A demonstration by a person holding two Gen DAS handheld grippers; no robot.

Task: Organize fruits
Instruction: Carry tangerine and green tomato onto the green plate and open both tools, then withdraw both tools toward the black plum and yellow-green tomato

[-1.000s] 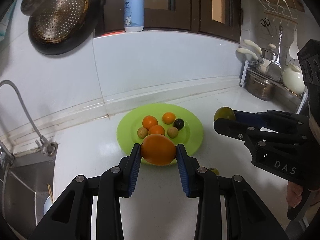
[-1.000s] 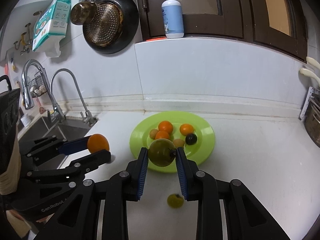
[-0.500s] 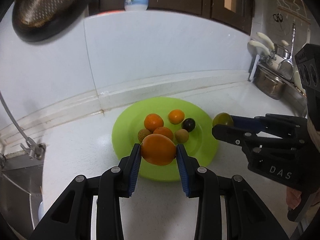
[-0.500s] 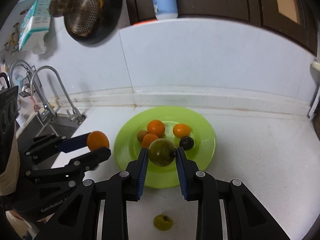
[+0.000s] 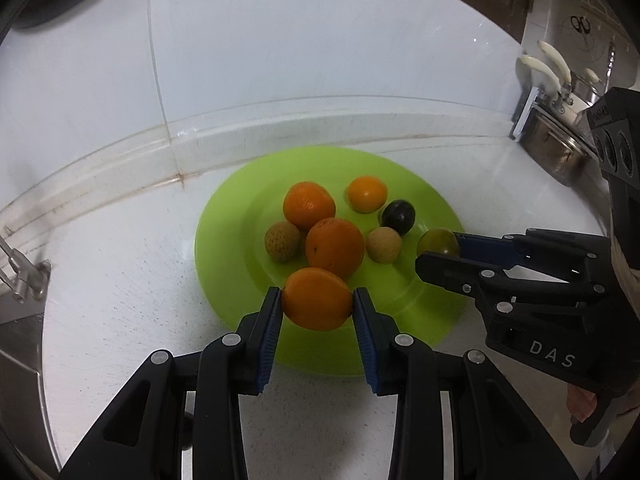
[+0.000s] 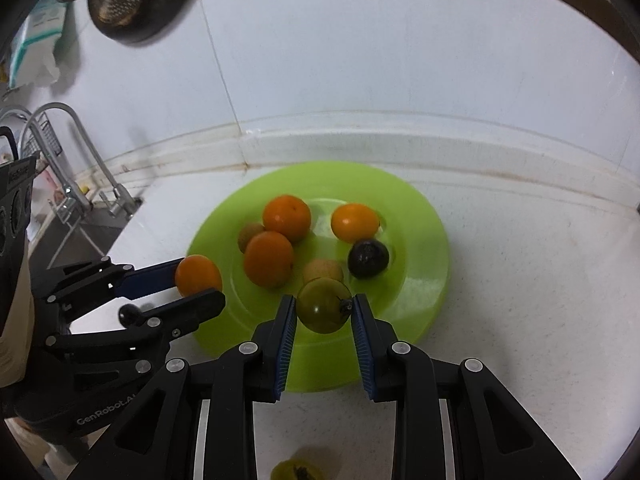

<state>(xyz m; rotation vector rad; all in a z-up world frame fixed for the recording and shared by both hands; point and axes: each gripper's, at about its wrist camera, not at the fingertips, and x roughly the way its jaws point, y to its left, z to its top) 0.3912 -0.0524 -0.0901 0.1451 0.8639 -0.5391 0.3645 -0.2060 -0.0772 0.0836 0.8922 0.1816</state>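
Over the near rim of the green plate (image 5: 440,208), which sits on the white counter (image 5: 120,300) close to its back edge, both tongs hold a fruit. The left tongs (image 5: 317,309) are closed on an orange fruit (image 5: 317,299), with the blue pads pressing both of its sides. The right tongs (image 6: 323,311) are closed on a greenish round fruit (image 6: 323,305) in the same way. Neither fruit seems to touch the plate yet, though I cannot tell the height for sure.

Six fruits already lie on the plate: two oranges (image 5: 309,205) touching each other, a smaller orange one (image 5: 367,194), a dark plum (image 5: 397,217) and two small brownish fruits (image 5: 282,241). One more greenish fruit (image 6: 295,471) lies on the counter near the front edge, apart from the plate.

I think the step in hand is to put both fruits down on the plate. To do it well, each one should go down low before the tongs open, because round fruit rolls easily. The bare green area at the near side of the plate looks like the best place. The orange fruit is just in front of the oranges, so it should come down without pushing them. The two tongs are near each other, so it may be safer to open one after the other.
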